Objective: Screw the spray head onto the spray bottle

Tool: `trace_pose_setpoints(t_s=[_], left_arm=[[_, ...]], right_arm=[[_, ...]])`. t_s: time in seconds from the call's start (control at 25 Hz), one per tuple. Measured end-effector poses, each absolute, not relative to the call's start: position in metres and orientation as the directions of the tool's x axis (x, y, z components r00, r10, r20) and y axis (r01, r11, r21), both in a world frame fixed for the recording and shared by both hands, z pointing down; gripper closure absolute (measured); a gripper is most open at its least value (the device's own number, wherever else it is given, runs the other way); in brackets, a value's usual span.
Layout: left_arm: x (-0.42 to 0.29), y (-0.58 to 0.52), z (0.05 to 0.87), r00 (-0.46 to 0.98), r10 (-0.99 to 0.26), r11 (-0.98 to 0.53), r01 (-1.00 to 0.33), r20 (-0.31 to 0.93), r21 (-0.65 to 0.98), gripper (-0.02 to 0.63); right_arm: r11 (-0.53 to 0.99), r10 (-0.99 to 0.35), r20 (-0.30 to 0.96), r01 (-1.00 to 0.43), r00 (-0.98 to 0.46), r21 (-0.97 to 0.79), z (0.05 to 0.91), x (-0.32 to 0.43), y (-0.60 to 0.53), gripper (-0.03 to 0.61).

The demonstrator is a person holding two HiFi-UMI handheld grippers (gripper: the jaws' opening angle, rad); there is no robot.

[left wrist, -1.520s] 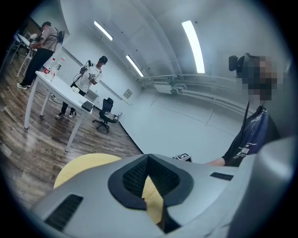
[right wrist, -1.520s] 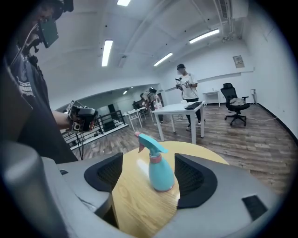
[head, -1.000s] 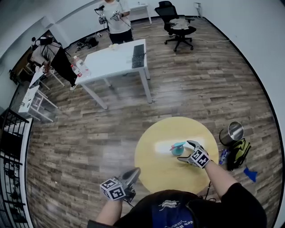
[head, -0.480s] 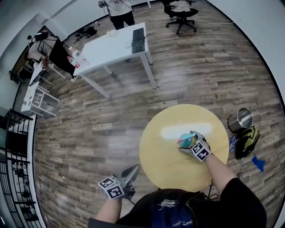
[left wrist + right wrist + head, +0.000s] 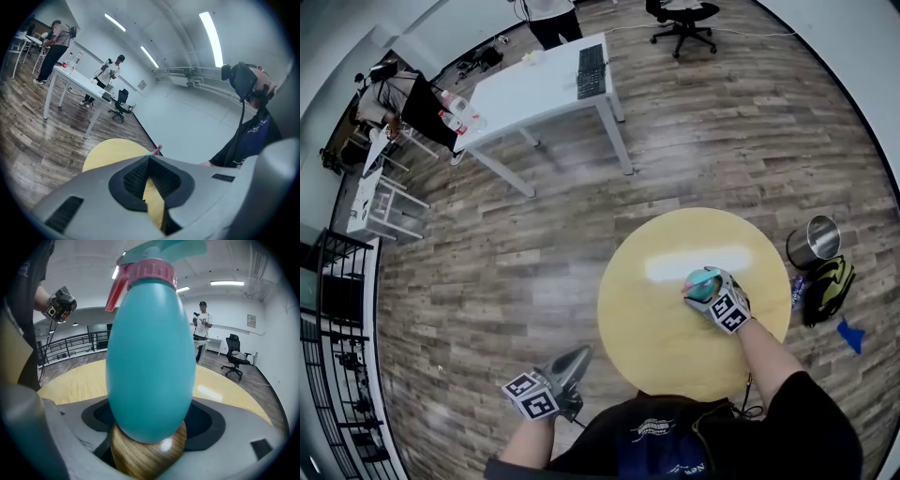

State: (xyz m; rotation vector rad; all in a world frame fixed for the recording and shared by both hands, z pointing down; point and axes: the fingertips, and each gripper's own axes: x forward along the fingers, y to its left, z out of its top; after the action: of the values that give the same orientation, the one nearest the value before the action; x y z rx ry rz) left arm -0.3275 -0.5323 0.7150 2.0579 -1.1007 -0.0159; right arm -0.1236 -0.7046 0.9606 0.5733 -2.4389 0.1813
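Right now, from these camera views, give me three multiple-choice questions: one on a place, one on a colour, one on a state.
1. The spray bottle stands on: A the white desk; B the round yellow table; C the floor.
2. The collar under its spray head is: A pink; B black; C white.
3. The left claw is: A open wide; B shut on a cap; C shut and empty.
Key: B, the head view shows it on that table; A, the right gripper view shows pink ribbing; C, its jaws meet with nothing between.
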Motion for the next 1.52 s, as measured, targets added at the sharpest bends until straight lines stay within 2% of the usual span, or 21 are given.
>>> trace_pose_setpoints(t_s=[0.16,0.4,0.56,0.8,1.04,1.16,1.36,1.44,1.52], left_arm=[[-0.322,-0.529,0.714,0.627,-0.708,-0.321,-0.695,0.324,0.643,0.606],[-0.308,-0.534,0.689,0.653,-0.706,-0.385,-0.68,0.276,0.624,0.606],[-0.289,-0.542,0.652,0.68,-0.702,-0.442,-0.65,0.214,0.618,0.606],[-0.251,-0.56,0.598,0.744,-0.66,-0.586,-0.6,0.109,0.544,0.604],[-0.213,-0.583,0.543,0.811,-0.572,-0.696,-0.558,0.122,0.451,0.598],[-0.186,-0.587,0.526,0.858,-0.482,-0.758,-0.511,0.18,0.406,0.524],[-0.148,-0.581,0.525,0.88,-0.308,-0.818,-0.439,0.362,0.371,0.308],[-0.133,-0.578,0.535,0.862,-0.251,-0.83,-0.425,0.44,0.361,0.252],[-0.121,-0.58,0.547,0.834,-0.232,-0.83,-0.438,0.5,0.346,0.242]], right_arm=[[0.907,-0.335,0.622,-0.421,-0.708,0.01,0.954,-0.119,-0.701,0.137],[0.911,-0.396,0.725,-0.338,-0.563,0.236,0.905,-0.092,-0.698,0.138],[0.907,-0.419,0.761,-0.265,-0.496,0.327,0.849,-0.069,-0.686,0.138],[0.911,-0.41,0.807,-0.161,-0.425,0.379,0.762,-0.032,-0.671,0.138],[0.929,-0.356,0.857,-0.041,-0.373,0.369,0.702,-0.03,-0.653,0.138],[0.929,-0.345,0.868,0.002,-0.357,0.371,0.688,-0.035,-0.642,0.138],[0.927,-0.332,0.888,0.065,-0.317,0.369,0.684,-0.043,-0.625,0.138],[0.93,-0.321,0.9,0.082,-0.294,0.359,0.687,-0.041,-0.622,0.138],[0.931,-0.314,0.907,0.095,-0.28,0.352,0.69,-0.041,-0.62,0.138]])
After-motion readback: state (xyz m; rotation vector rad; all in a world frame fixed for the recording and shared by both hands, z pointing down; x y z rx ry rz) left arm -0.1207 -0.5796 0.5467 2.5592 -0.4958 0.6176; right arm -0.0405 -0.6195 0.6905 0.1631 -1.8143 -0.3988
